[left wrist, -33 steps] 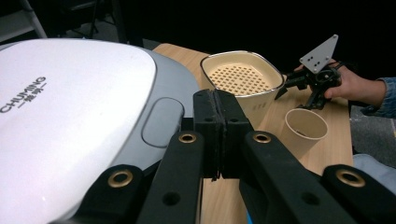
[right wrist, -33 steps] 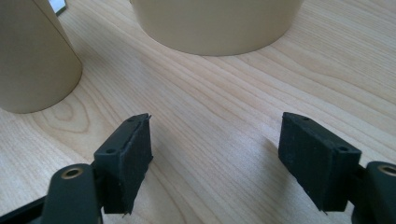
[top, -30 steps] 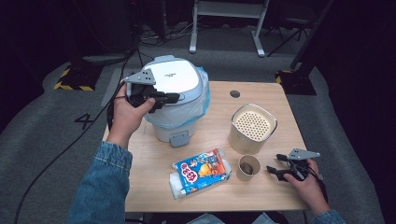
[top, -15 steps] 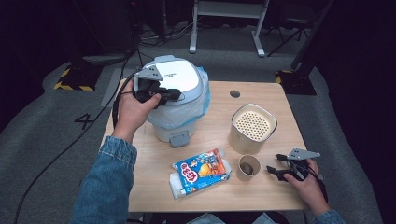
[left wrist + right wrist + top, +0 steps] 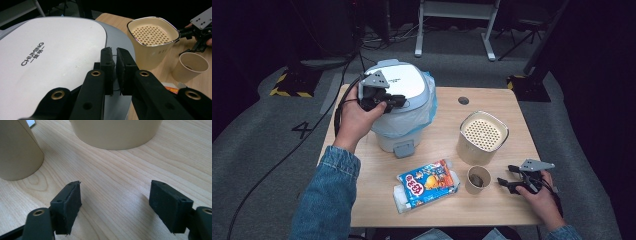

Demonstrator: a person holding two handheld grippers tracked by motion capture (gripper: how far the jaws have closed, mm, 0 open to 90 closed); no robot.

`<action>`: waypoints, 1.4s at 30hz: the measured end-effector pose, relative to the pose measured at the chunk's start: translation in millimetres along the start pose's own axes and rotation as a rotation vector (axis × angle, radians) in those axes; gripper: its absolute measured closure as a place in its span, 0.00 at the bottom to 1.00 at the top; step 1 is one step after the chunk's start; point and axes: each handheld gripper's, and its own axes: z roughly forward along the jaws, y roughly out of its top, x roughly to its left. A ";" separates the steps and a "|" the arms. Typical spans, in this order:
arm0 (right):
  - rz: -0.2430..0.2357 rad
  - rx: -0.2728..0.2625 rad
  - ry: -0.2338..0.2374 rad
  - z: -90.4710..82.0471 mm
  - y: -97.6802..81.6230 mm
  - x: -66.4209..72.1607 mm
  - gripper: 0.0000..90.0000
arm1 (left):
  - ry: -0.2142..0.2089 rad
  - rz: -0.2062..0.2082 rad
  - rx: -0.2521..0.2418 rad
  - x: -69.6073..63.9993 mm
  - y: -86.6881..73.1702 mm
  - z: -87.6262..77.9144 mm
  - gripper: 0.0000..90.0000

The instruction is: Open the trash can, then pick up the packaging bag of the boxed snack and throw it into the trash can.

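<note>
A white and grey rice cooker [image 5: 404, 97] [image 5: 50, 62] with its lid down stands at the table's back left. My left gripper [image 5: 398, 101] [image 5: 115, 53] lies level over the lid's left part. It is shut but for a thin slit: its jaws have just been opening a hair, and nothing is between them. My right gripper [image 5: 504, 182] [image 5: 115, 205] rests open on the wood at the front right, with nothing between its pads. Just left of it stands a paper cup [image 5: 477, 179] [image 5: 17, 150] [image 5: 191, 66].
A cream pot with a perforated insert [image 5: 483, 135] [image 5: 152, 37] [image 5: 115, 132] stands behind the cup. A blue and orange snack packet [image 5: 427, 184] lies at the front centre of the wooden table [image 5: 447, 212]. A pale blue plastic sheet [image 5: 431, 107] wraps the cooker's right side.
My left hand has edged the gripper slightly to the right, farther over the cooker's lid. The right gripper has stayed where it was.
</note>
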 end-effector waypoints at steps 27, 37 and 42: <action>-0.003 0.001 0.001 0.5 0.4 -0.6 0.29 | 0.036 -0.019 -0.048 -30.9 -5.2 -12.9 0.37; -0.003 0.001 0.000 0.5 0.4 -0.6 0.29 | -0.080 0.030 -0.016 -73.5 -11.1 -5.0 0.35; -0.003 0.001 0.000 0.5 0.5 -0.6 0.29 | -0.111 0.014 0.005 -83.9 -28.0 11.4 0.35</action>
